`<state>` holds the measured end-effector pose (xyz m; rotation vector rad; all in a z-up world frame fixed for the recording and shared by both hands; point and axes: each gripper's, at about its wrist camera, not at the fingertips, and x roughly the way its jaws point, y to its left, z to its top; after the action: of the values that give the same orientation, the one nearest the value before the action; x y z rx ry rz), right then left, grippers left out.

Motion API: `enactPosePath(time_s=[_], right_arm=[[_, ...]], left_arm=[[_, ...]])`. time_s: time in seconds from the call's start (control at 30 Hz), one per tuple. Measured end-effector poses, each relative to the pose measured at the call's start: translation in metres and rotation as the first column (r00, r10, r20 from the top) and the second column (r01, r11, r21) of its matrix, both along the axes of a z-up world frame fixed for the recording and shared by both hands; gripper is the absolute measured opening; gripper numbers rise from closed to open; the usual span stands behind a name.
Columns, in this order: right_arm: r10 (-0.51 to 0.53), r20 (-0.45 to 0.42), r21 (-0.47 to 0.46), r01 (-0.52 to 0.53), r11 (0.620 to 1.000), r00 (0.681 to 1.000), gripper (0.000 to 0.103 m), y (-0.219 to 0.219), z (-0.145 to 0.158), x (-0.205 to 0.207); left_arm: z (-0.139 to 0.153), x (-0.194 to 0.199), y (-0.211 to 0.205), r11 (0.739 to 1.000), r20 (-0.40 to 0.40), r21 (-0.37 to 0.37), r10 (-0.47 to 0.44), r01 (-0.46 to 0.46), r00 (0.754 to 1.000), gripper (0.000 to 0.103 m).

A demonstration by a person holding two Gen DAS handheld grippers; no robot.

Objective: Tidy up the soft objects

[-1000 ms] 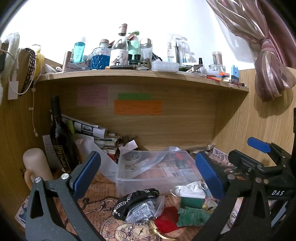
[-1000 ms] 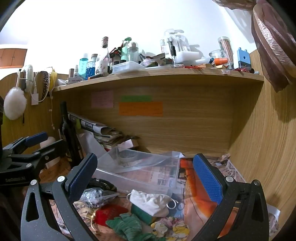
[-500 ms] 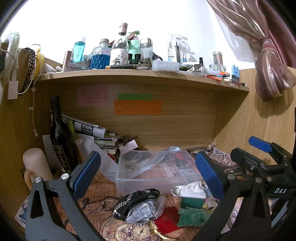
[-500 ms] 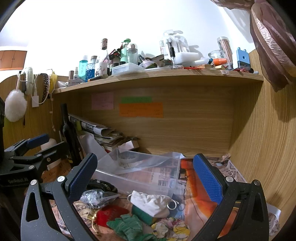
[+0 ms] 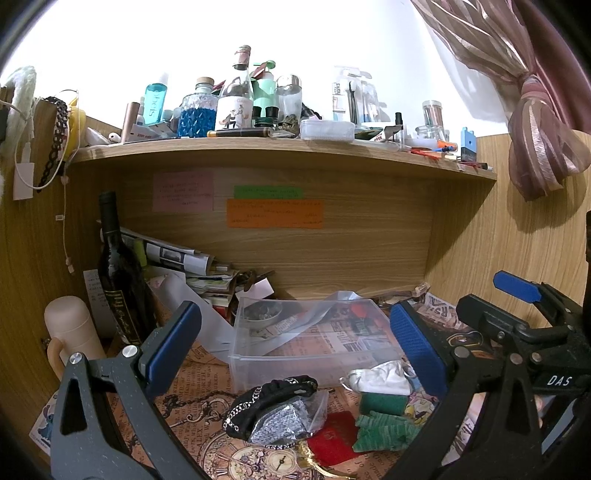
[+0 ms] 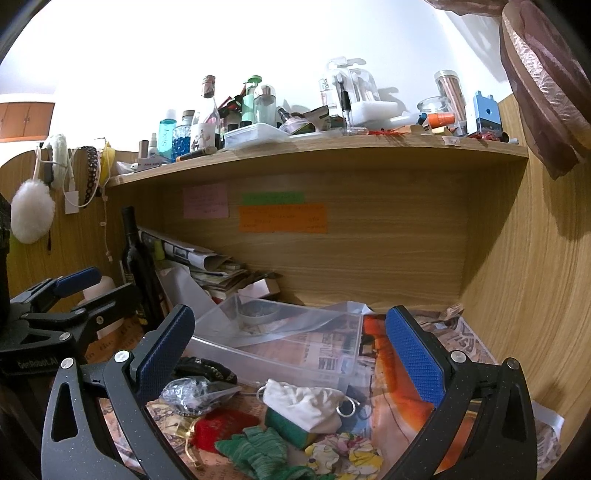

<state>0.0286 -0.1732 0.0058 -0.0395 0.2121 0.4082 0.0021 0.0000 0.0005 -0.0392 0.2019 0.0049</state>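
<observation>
Left view: my left claw gapes wide, empty; crumpled white cloth pouch lies lower centre-right, before the clear plastic bin.

Right view: my right claw wide, empty; white pouch lower centre, ribbed green knit cloth below it.

Sharp focus, overexposed white wall above, dim shadowed alcove, strong fisheye curving, dark corners.

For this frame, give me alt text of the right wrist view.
The open right gripper hovers over a pile of soft items, a white cloth pouch, green knit fabric and a red pouch, in front of a clear plastic bin under a cluttered wooden shelf.
</observation>
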Motion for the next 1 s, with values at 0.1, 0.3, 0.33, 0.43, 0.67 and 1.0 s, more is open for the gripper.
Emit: enactPosePath(time_s=[0.1, 0.3, 0.33, 0.43, 0.67, 1.0], right_arm=[[0.005, -0.002, 0.003, -0.005, 1.000, 1.000, 0.103, -0.0002, -0.0001, -0.0001], [0.005, -0.002, 0.004, -0.005, 1.000, 1.000, 0.103, 0.0003, 0.0000, -0.0012], [0.005, -0.002, 0.005, -0.005, 1.000, 1.000, 0.103, 0.0003, 0.0000, -0.0013], [0.005, -0.002, 0.005, -0.005, 1.000, 1.000, 0.103, 0.0010, -0.0002, -0.0015], [0.005, -0.004, 0.007, -0.005, 1.000, 1.000, 0.103, 0.0010, -0.0003, -0.0017], [0.005, -0.003, 0.008, -0.005, 1.000, 1.000, 0.103, 0.0012, -0.0004, -0.0016]], left_arm=[[-0.0009, 0.0030, -0.0006, 1.000, -0.001, 0.003, 0.000, 0.000, 1.000, 0.103], [-0.0006, 0.0032, -0.0030, 1.000, 0.002, 0.005, 0.001, -0.001, 1.000, 0.103], [-0.0005, 0.0029, -0.0031, 1.000, 0.002, 0.005, 0.001, -0.001, 1.000, 0.103], [-0.0007, 0.0027, -0.0030, 1.000, 0.002, 0.006, 0.000, 0.000, 1.000, 0.103], [-0.0009, 0.0025, -0.0030, 1.000, 0.003, 0.007, 0.000, 0.000, 1.000, 0.103], [-0.0006, 0.0021, -0.0031, 1.000, 0.001, 0.005, -0.002, 0.002, 1.000, 0.103]])
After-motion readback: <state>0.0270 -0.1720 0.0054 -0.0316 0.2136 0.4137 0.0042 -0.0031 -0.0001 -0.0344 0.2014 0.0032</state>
